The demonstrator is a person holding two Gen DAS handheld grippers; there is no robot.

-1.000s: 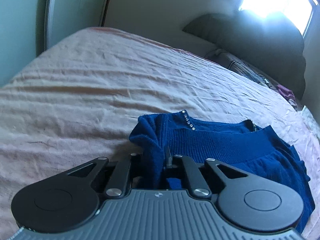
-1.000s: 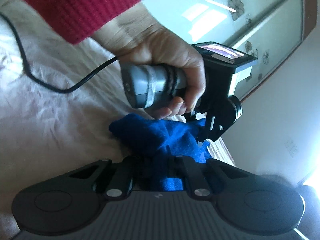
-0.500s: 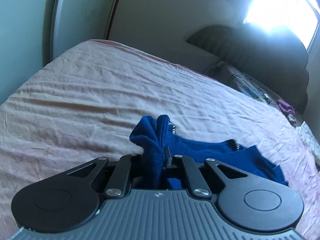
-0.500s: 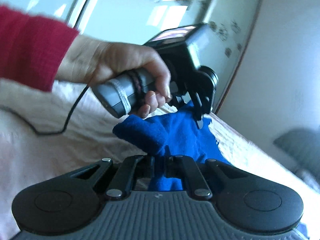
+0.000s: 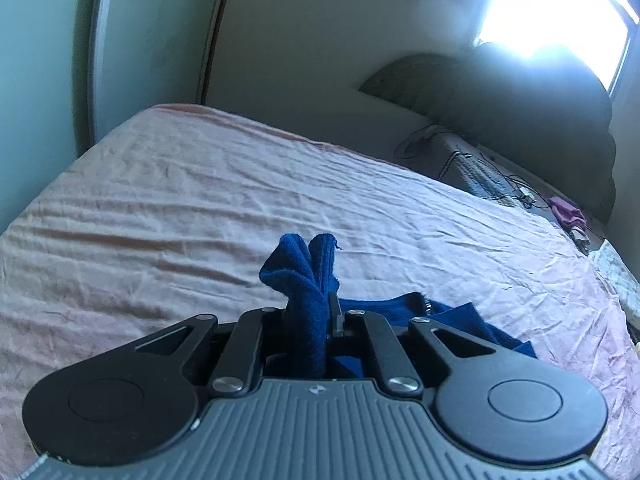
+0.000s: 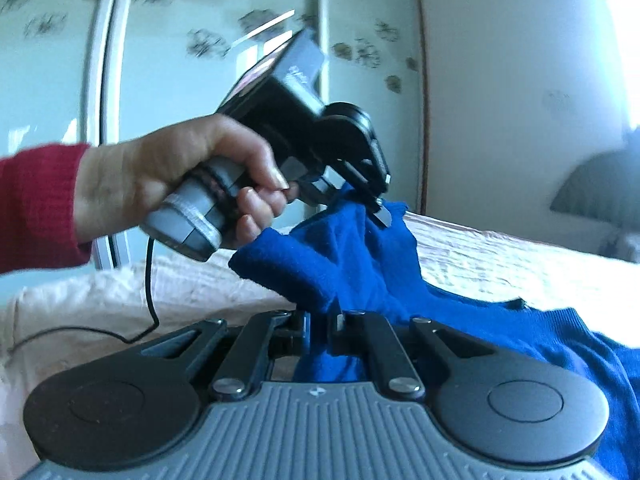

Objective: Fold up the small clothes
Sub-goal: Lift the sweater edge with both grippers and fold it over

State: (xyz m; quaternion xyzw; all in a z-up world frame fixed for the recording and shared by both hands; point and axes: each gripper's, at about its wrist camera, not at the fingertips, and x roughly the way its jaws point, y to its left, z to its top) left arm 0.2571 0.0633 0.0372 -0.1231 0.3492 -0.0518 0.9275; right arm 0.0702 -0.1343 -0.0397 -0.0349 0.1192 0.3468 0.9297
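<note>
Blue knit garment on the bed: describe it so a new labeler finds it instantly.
Start from the wide bed with the wrinkled pink sheet filling the room. Near its front edge lies the blue knit garment, one end lifted off the sheet, pinched by the left hand-held gripper and the right hand-held gripper. It is the only deep blue thing there; the small purple cloth sits far off by the headboard.

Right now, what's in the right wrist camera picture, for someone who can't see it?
A blue sweater is pinched by two grippers above a pink bed: the right gripper at the bottom, and the left gripper held in a hand with a red sleeve. A mirrored, flower-patterned wardrobe stands behind.
</note>
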